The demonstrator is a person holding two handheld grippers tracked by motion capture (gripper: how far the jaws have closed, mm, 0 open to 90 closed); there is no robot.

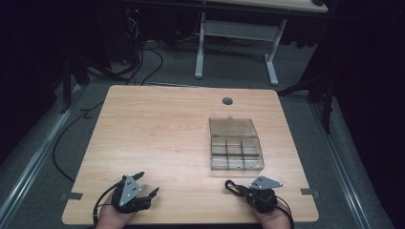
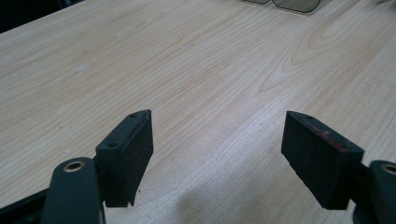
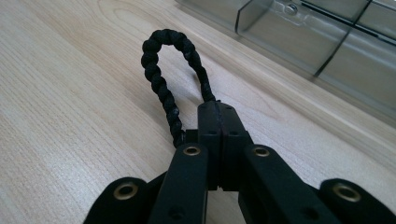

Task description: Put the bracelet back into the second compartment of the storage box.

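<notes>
Taking the clear compartment box (image 1: pixel 236 150) as the landmark, the left gripper (image 1: pixel 149 187) rests well to the box's left, near the table's (image 1: pixel 157 133) front edge, its jaws spread apart with only bare wood between them in the left gripper view. Closer to the box, just off its near corner, the right gripper (image 1: pixel 237 188) has its jaws pressed together on a black braided cord loop (image 3: pixel 170 77), which curls up and away from the tips. The box sits with its lid folded back and its compartments apparently unfilled, so I judge the loop picked up but not yet delivered; carrying it over the wall and releasing it into a compartment seems to be what remains. How much cord sits inside the grip is hidden by the jaws, and the box's compartments are too small and glassy to check fully.
</notes>
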